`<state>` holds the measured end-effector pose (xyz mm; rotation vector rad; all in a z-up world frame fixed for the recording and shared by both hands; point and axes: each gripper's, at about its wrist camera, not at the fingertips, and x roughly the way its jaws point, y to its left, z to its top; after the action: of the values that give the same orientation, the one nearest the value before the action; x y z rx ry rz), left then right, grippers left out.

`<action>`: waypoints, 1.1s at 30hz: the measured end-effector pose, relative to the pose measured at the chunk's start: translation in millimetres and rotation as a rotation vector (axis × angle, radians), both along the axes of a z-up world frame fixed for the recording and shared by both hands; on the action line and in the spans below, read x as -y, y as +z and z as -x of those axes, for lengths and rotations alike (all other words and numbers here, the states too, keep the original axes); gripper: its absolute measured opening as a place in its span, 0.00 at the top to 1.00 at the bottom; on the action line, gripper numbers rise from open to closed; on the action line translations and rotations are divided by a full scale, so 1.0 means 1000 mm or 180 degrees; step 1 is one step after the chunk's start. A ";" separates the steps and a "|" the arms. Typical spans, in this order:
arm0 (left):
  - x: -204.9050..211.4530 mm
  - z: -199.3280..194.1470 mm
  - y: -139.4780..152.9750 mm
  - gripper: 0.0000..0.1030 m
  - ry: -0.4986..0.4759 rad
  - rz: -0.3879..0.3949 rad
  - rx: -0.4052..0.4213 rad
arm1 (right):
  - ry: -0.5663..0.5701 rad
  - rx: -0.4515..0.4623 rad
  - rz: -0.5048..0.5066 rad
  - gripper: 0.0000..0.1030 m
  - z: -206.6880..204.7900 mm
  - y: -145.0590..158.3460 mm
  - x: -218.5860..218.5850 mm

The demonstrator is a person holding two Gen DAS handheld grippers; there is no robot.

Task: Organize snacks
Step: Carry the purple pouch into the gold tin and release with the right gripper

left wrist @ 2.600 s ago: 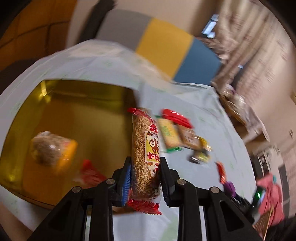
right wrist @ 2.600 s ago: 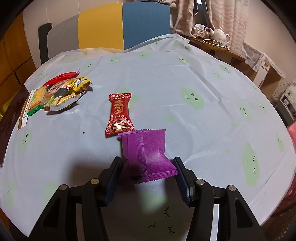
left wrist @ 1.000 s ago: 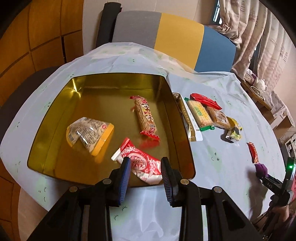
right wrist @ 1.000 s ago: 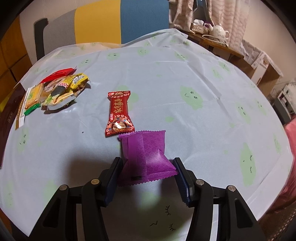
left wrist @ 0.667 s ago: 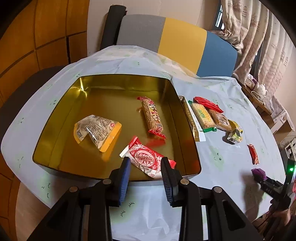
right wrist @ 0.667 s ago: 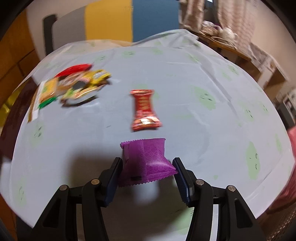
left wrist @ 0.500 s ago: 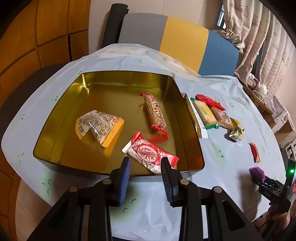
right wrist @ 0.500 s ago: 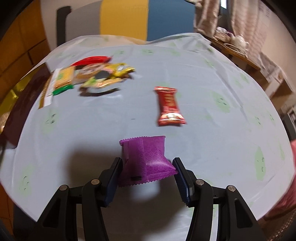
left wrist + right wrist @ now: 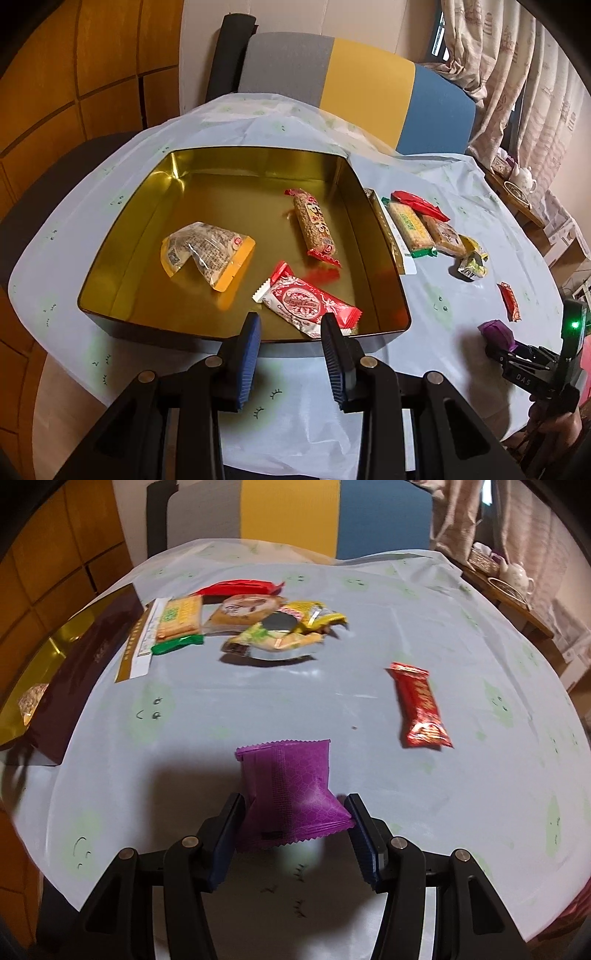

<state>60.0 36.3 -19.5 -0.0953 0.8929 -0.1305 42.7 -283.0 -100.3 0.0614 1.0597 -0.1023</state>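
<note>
Right gripper (image 9: 295, 821) pinches purple packet (image 9: 291, 794) above pale tablecloth (image 9: 369, 635). Red bar (image 9: 421, 705) far right; snack pile (image 9: 251, 620) far left beside gold tin (image 9: 55, 657).

Tin (image 9: 122, 254): gold inside, dark brown outside. In it, a red-and-white patterned wafer packet (image 9: 308, 308), a clear packet with yellow-orange edge (image 9: 207, 254), and a tan grain bar with red ends (image 9: 314, 225).

Tablecloth (image 9: 258, 701): pale blue, faint green smiley faces.

Purple packet (image 9: 288, 794): honeycomb pattern. Red bar (image 9: 421, 705): gold print. Cracker pack (image 9: 181, 618): orange, green end. Chair back (image 9: 332, 86): grey, yellow, blue panels.
</note>
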 end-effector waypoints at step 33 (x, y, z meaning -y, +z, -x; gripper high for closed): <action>-0.044 0.010 0.002 0.67 0.0416 -0.0016 0.0097 | 0.1816 0.0309 -0.0460 0.45 -0.109 0.068 -0.226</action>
<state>50.1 80.8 -17.1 -0.1463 0.8541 -0.0078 151.4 -57.2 -31.9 -0.1057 0.9518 0.4888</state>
